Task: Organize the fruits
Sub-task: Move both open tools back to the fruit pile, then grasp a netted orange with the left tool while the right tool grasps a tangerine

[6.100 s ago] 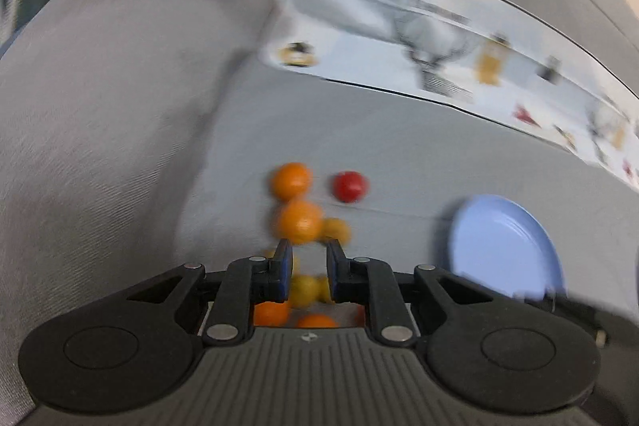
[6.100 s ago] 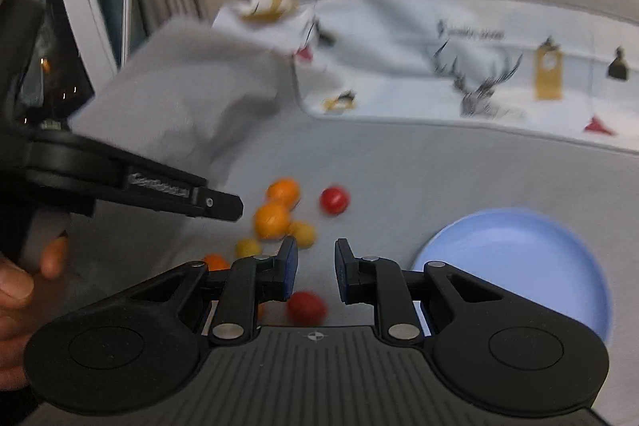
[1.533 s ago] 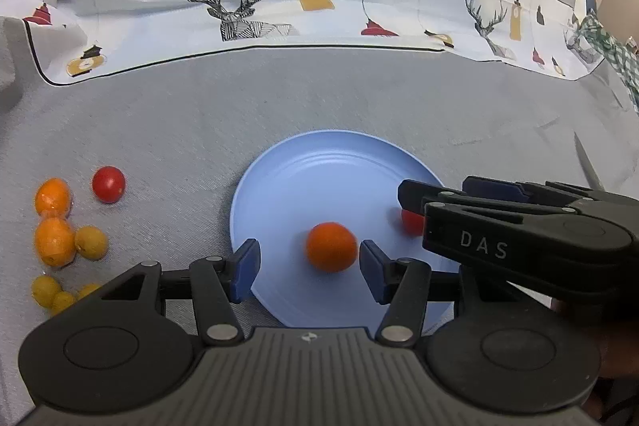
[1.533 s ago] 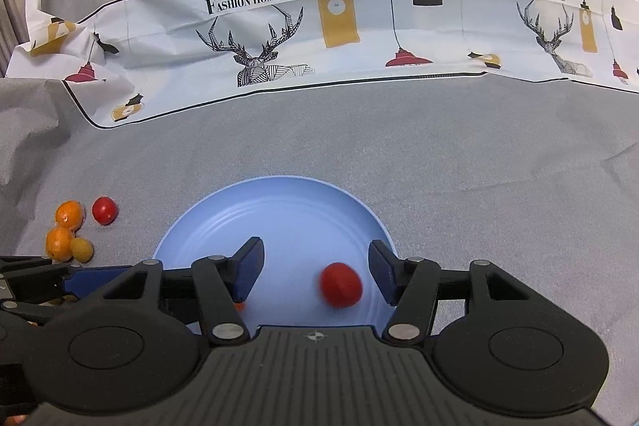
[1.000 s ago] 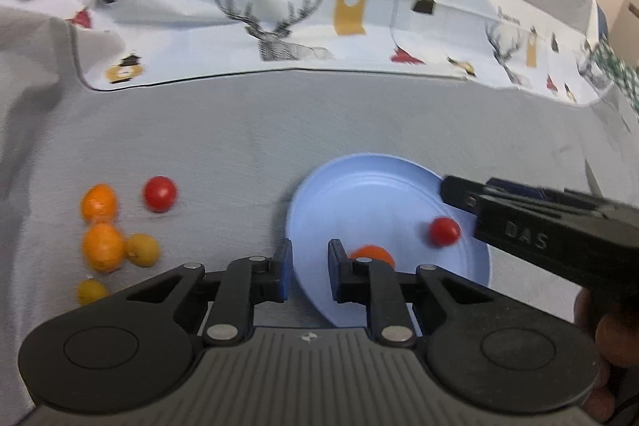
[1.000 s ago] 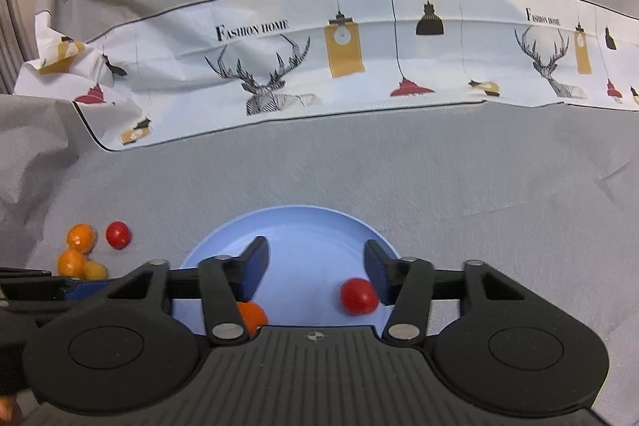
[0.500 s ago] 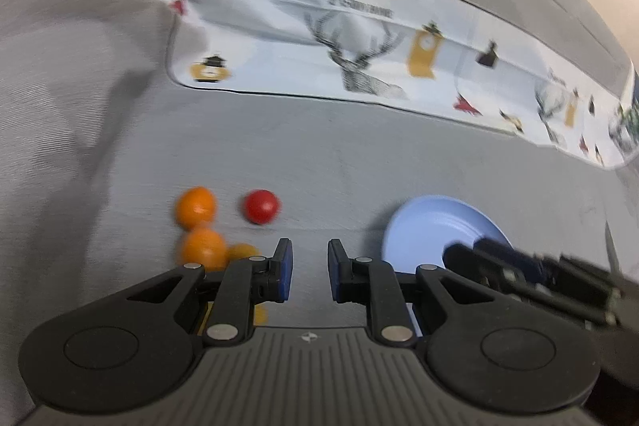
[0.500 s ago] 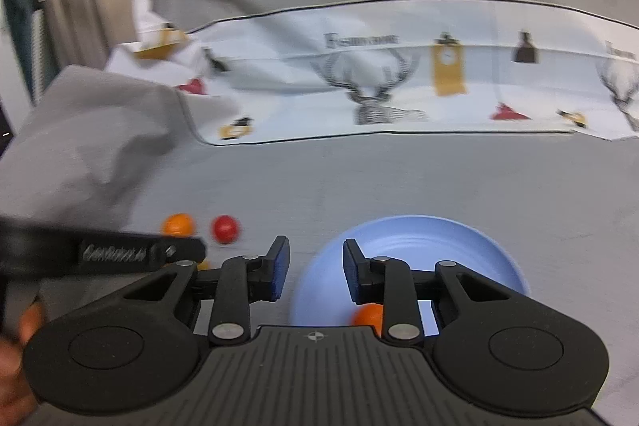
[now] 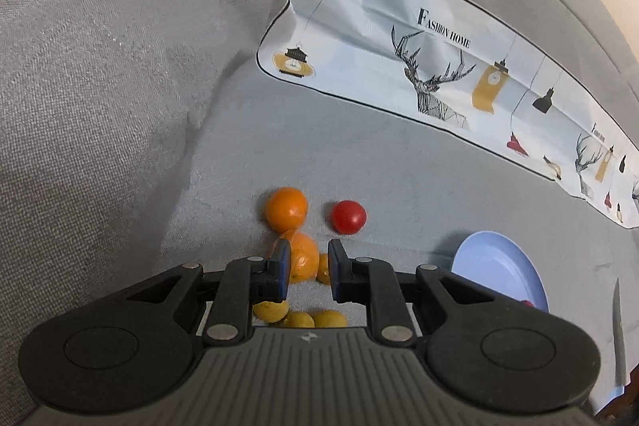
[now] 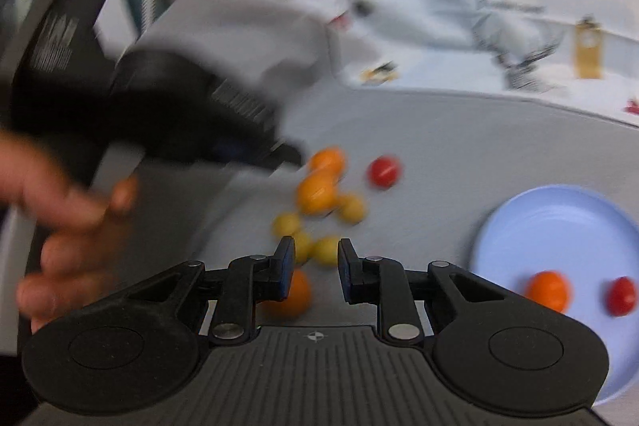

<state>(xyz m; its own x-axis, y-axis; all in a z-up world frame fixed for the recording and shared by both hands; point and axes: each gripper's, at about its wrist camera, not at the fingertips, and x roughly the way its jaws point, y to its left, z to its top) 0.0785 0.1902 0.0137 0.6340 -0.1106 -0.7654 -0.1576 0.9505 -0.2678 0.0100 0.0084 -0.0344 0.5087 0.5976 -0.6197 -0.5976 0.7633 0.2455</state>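
A cluster of loose fruit lies on the grey cloth: an orange (image 9: 286,208), a second orange (image 9: 302,257) below it, a red tomato (image 9: 348,216) and several small yellow fruits (image 9: 271,309). My left gripper (image 9: 305,266) hovers just above the second orange, jaws nearly closed with a narrow gap, holding nothing. My right gripper (image 10: 315,262) is also narrowly gapped and empty, over the yellow fruits (image 10: 325,250), with another orange (image 10: 293,294) under its left finger. The blue plate (image 10: 559,222) at the right holds an orange (image 10: 547,290) and a tomato (image 10: 621,295). The left gripper body (image 10: 191,106) shows blurred.
A raised grey cushion (image 9: 100,86) borders the fruit on the left. A white patterned cloth (image 9: 439,66) runs along the back. The blue plate (image 9: 499,270) sits at the lower right in the left wrist view. The right wrist view is motion-blurred.
Both grippers have swung left from the plate to the loose fruit cluster. Since 1.5 s ago, both closed from wide open to a narrow gap, leaving the orange and tomato on the plate.
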